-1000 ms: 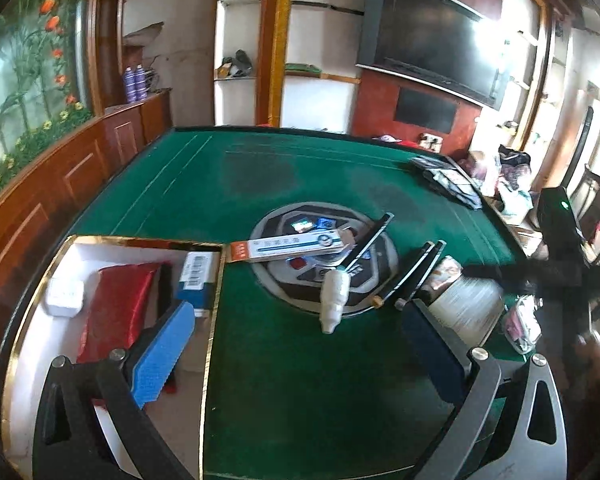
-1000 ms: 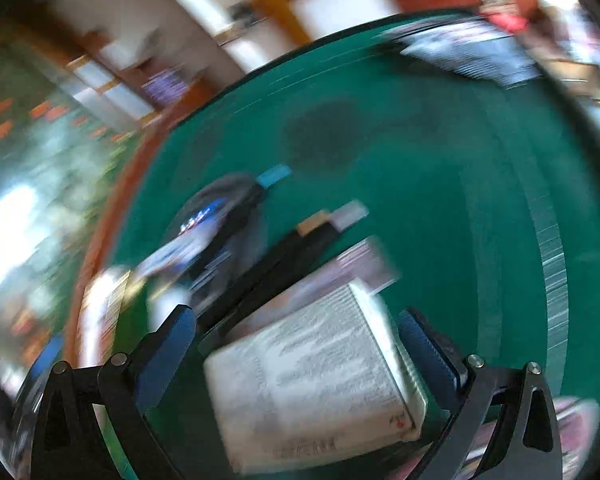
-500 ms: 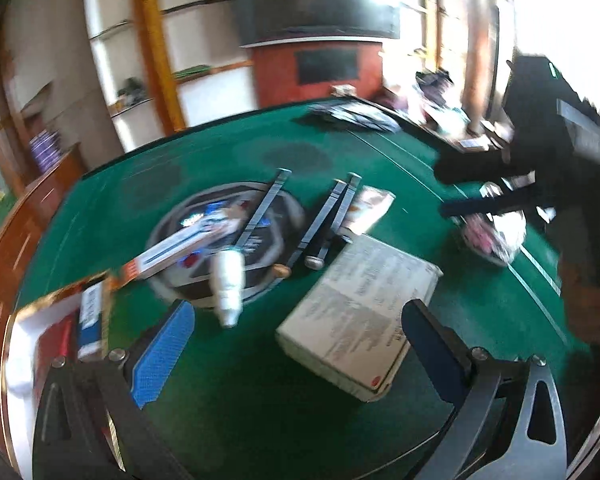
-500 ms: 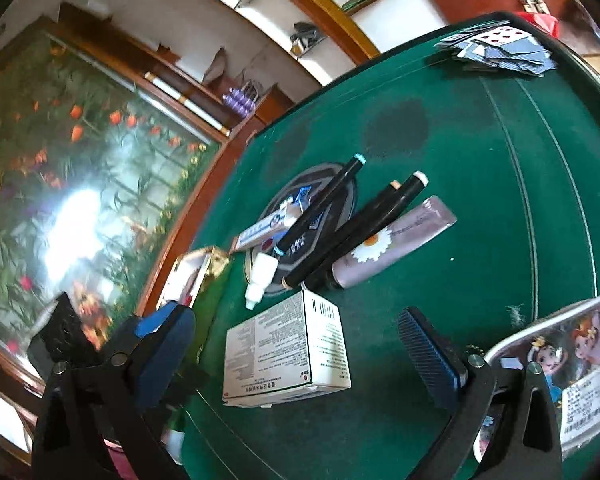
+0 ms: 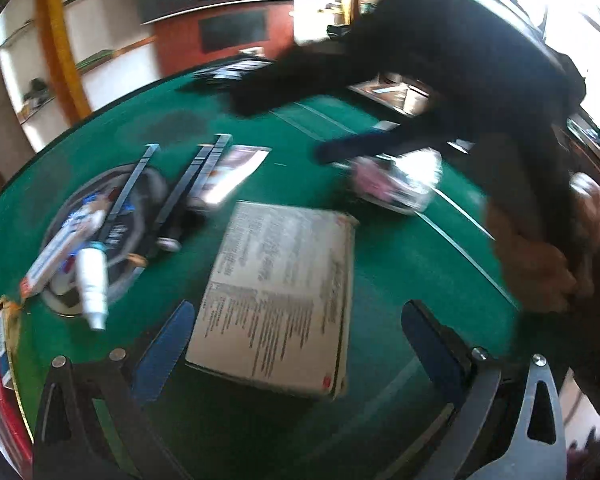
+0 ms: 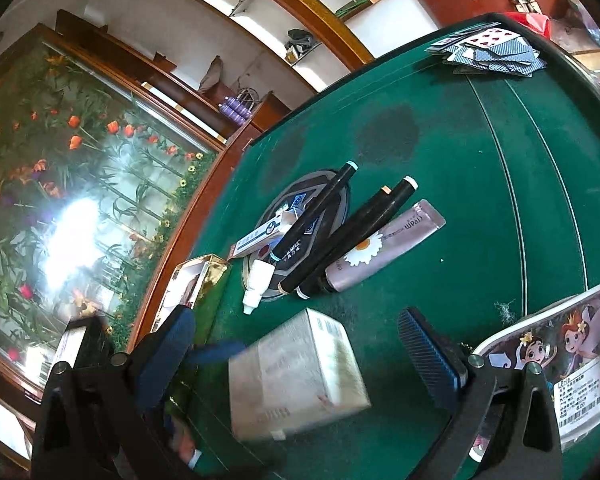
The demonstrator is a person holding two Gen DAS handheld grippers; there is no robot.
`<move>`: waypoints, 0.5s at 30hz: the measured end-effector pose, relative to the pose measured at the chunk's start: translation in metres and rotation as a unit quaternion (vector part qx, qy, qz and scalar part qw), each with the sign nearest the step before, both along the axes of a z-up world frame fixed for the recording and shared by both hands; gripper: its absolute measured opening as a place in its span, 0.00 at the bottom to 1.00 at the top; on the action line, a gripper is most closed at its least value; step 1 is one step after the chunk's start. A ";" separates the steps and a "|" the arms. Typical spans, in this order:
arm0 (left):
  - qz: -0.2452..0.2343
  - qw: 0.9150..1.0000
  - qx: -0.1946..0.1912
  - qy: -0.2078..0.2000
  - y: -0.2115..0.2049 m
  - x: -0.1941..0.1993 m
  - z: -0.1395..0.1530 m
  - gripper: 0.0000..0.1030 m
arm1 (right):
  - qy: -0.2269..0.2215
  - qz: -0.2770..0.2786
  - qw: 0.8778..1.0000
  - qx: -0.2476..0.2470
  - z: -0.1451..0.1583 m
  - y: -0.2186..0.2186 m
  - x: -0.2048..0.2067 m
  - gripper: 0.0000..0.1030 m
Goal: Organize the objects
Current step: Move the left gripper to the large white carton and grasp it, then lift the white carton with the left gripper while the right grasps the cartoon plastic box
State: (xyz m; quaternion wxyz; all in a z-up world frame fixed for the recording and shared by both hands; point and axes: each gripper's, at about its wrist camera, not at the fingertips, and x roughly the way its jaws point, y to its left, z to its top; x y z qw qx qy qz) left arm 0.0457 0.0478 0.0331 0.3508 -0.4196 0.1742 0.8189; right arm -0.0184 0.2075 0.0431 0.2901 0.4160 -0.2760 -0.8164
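While both of our grippers stand with jaws spread wide and nothing held, a white printed box (image 5: 284, 296) lies flat on the green felt table (image 5: 400, 264), between the blue pads of our left gripper (image 5: 296, 344) but touching neither. From the right wrist camera the same box (image 6: 300, 372) appears blurred, low between the open fingers of our right gripper (image 6: 300, 360), and we cannot tell whether either pad meets it.

Beyond the box, toward the table's middle, a round dark disc (image 6: 300, 236) carries a jumble: a long white-and-orange carton (image 6: 260, 236), a small white dropper bottle (image 6: 258, 286) lying on its side just beside the disc's rim, and a black pen with a pale blue cap (image 6: 316, 216) laid across it. Beside the disc, two more black pens (image 6: 360, 224) lie parallel and touching, with a pink tube bearing a daisy (image 6: 384, 248) against them.

To the right of the box sits a cartoon-printed pencil case (image 6: 556, 344). Left of the box, at the table's edge, a gold-rimmed tray (image 5: 4, 320) shows a red item inside. Playing cards (image 6: 492, 52) are scattered at the table's far side, well apart from the box.
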 end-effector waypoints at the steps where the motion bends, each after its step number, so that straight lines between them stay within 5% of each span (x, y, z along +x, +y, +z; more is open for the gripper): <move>1: 0.001 1.000 -0.010 0.011 0.005 0.006 0.000 1.00 | 0.001 -0.001 1.000 0.001 0.000 0.000 0.000 1.00; 6: 0.049 0.993 -0.073 0.081 0.021 0.004 -0.009 1.00 | 0.005 -0.011 1.000 0.011 0.000 0.000 0.000 1.00; 15: 0.060 0.984 -0.115 0.121 0.040 0.006 -0.024 1.00 | 0.008 -0.031 0.999 0.010 -0.001 0.008 -0.001 1.00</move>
